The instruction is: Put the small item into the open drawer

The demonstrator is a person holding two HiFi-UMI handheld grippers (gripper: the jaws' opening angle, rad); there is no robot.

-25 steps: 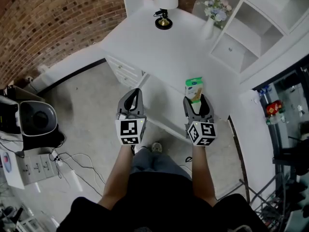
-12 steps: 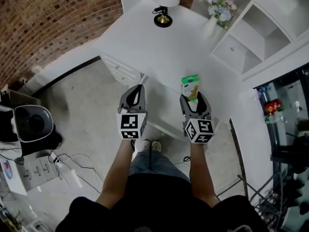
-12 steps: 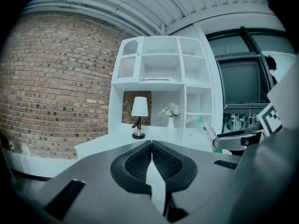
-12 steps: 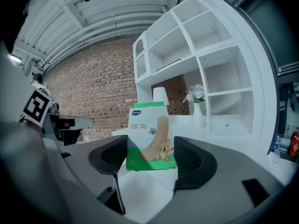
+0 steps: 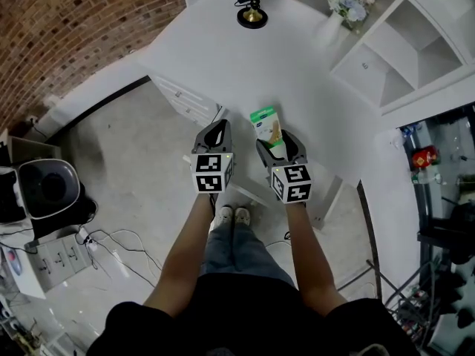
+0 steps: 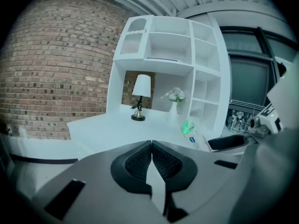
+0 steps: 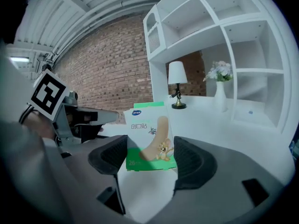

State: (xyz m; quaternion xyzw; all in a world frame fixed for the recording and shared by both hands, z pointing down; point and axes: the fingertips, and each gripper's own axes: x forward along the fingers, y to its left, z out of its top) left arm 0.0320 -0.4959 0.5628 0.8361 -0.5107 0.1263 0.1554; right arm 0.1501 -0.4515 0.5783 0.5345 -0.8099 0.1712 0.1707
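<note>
Clamping the green plaster box (image 7: 149, 136) upright by its lower end, my right gripper (image 5: 273, 141) hovered at the near edge of the white desk (image 5: 223, 58). The left gripper (image 5: 217, 128), just to its left, was pressed together on nothing. I couldn't make out the drawer beneath them, so best to lower slowly, grip firm, and release only once inside.

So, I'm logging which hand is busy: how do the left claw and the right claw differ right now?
The left claw is shut with its pads touching; the right claw is kept apart by the small box between its pads. The left claw carries nothing; the right claw grips that box by its sides. Both point toward the white desk.
</note>
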